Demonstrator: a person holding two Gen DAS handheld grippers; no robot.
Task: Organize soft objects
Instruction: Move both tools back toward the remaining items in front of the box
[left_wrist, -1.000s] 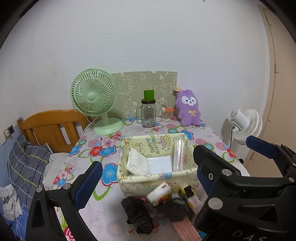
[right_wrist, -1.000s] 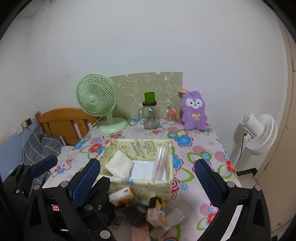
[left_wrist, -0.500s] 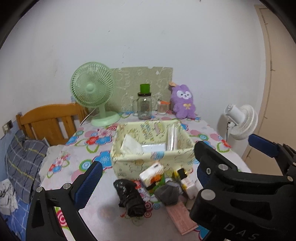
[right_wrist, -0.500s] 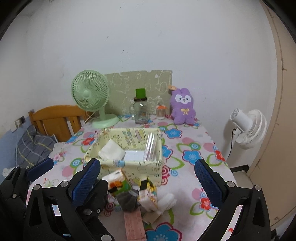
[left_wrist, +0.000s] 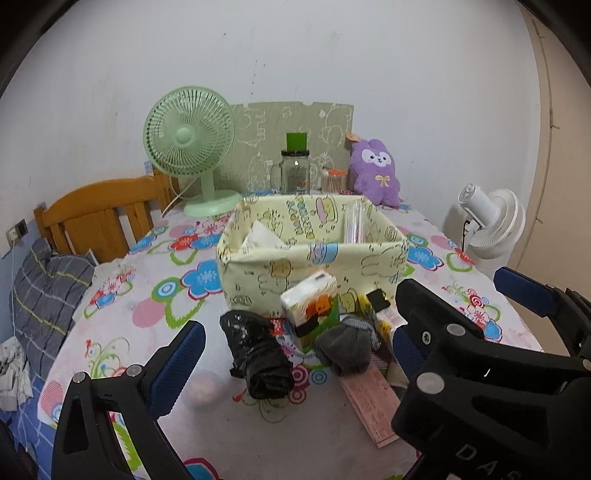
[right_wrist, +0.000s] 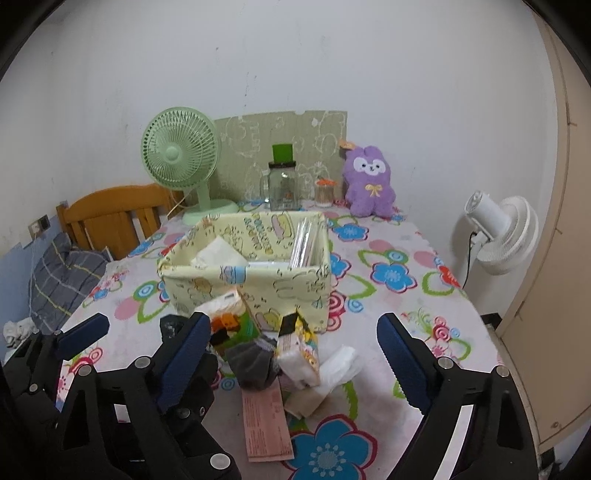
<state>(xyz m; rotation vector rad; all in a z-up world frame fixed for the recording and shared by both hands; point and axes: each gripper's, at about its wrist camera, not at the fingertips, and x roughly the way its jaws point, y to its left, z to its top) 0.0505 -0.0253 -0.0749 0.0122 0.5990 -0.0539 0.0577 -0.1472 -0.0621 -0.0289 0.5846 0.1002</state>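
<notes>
Box on desk, ahead of right jaws; tissue pack, sock, wipes piled between box and jaws. Slip between jaws. Fan, jar, plush behind box.

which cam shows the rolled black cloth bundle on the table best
The left wrist view: the rolled black cloth bundle lies fully exposed in front of the yellow fabric box. In the right wrist view only a dark scrap peeks out behind a tong finger.
</notes>
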